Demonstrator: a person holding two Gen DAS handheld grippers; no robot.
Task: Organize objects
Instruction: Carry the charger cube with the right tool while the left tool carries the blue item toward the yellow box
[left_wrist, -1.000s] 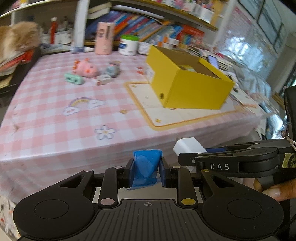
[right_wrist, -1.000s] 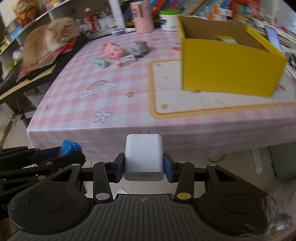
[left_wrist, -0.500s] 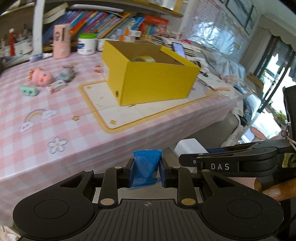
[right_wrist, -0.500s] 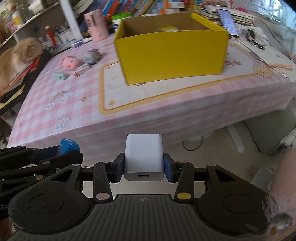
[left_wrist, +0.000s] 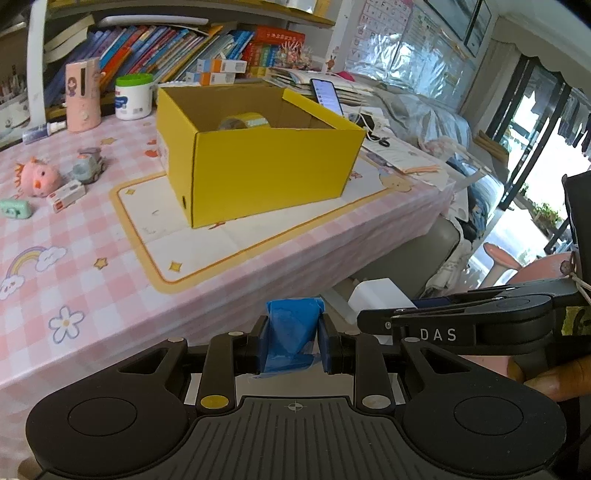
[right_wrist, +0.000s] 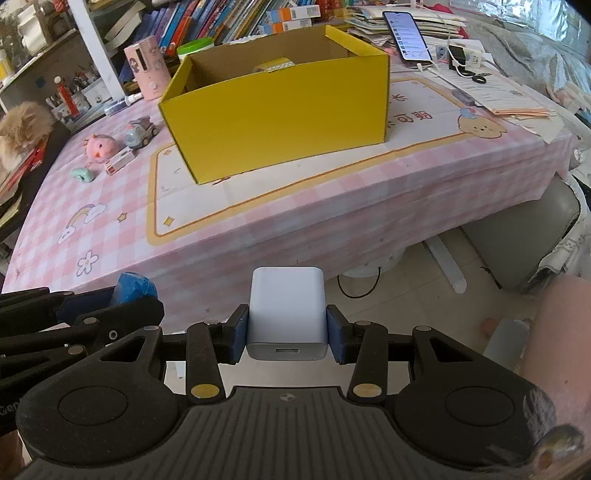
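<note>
My left gripper (left_wrist: 293, 341) is shut on a crumpled blue packet (left_wrist: 291, 334), held off the table's near edge. My right gripper (right_wrist: 287, 334) is shut on a white charger block (right_wrist: 286, 312), beside the left one. The charger also shows in the left wrist view (left_wrist: 378, 295), and the blue packet in the right wrist view (right_wrist: 135, 288). An open yellow cardboard box (left_wrist: 258, 162) stands on the yellow-bordered mat, ahead of both grippers; it also shows in the right wrist view (right_wrist: 280, 107). A tape roll (left_wrist: 245, 121) lies inside it.
On the pink checked table (right_wrist: 110, 229) lie a pink plush toy (right_wrist: 99, 146), a toy truck (right_wrist: 141, 132), a small box (right_wrist: 120, 161) and a green item (right_wrist: 83, 173). A pink cup (left_wrist: 83, 94), white jar (left_wrist: 133, 96), phone (right_wrist: 406, 35), papers and a cat (right_wrist: 22, 129) sit around.
Both grippers have swung right and closer, so the yellow box now sits straight ahead and larger. Each still holds its object.
</note>
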